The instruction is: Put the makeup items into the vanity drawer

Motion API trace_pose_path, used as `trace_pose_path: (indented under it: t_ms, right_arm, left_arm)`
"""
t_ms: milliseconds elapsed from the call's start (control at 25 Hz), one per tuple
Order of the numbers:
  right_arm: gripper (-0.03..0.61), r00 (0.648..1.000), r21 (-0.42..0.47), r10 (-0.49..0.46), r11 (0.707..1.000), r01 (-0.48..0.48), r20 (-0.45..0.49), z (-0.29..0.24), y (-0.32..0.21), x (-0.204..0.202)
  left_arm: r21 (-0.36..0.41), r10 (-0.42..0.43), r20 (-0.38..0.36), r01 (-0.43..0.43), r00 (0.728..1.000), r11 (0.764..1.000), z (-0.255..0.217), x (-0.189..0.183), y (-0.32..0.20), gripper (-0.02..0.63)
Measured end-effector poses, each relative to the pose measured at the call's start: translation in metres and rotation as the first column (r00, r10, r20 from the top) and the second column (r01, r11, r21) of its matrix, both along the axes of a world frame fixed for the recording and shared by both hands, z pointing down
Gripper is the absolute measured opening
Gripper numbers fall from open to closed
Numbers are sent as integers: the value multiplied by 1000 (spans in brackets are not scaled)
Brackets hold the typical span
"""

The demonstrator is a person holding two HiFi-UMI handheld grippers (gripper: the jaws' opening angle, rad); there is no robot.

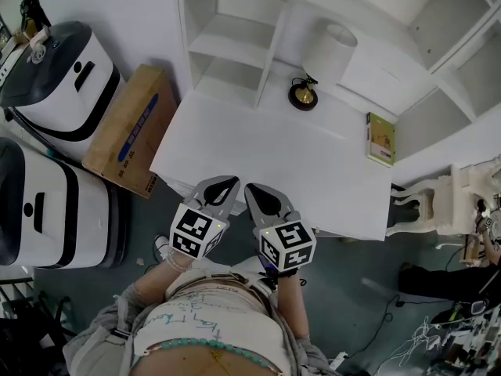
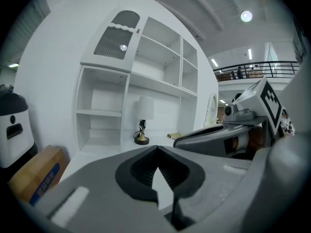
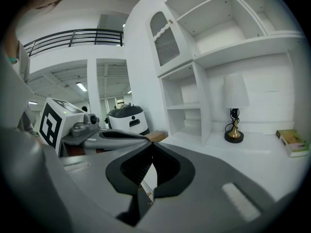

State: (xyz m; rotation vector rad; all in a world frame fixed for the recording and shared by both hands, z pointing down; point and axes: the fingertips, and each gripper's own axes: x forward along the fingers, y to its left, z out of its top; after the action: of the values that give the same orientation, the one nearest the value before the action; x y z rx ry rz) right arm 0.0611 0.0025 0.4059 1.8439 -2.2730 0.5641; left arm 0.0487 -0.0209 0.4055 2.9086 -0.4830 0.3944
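Two clenched, empty: left tool [image 1: 222, 185]; right tool [image 1: 259, 192]; both over the vanity [image 1: 313, 163] front edge.

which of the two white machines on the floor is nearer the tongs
The white machine at the head view's lower left; the other machine stands farther back, by the wall.

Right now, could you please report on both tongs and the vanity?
Left tongs shut, empty. Right tongs shut, empty, beside them at white vanity desk's near edge. No open drawer seen. Flat green box, white-shaded lamp on top.
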Motion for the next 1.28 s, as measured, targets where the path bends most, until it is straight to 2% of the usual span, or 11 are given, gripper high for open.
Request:
trace_pose_path:
  t_ms: [240,800,1280]
  right_arm:
    - [28,1000,36,17,999,-16,-20,-16,-3,5]
    - [28,999,71,32,997,-29,-31,-35,-9,16]
    - [28,999,71,-7,997,10,-52,-40,-12,8]
  left_arm:
    - [26,7,-42,-5,999,1000,-23,4,1,1]
    - [36,2,-66,0,998,999,-42,12,-5,2]
    - [43,0,-70,3,998,999,-48,9,-5,2]
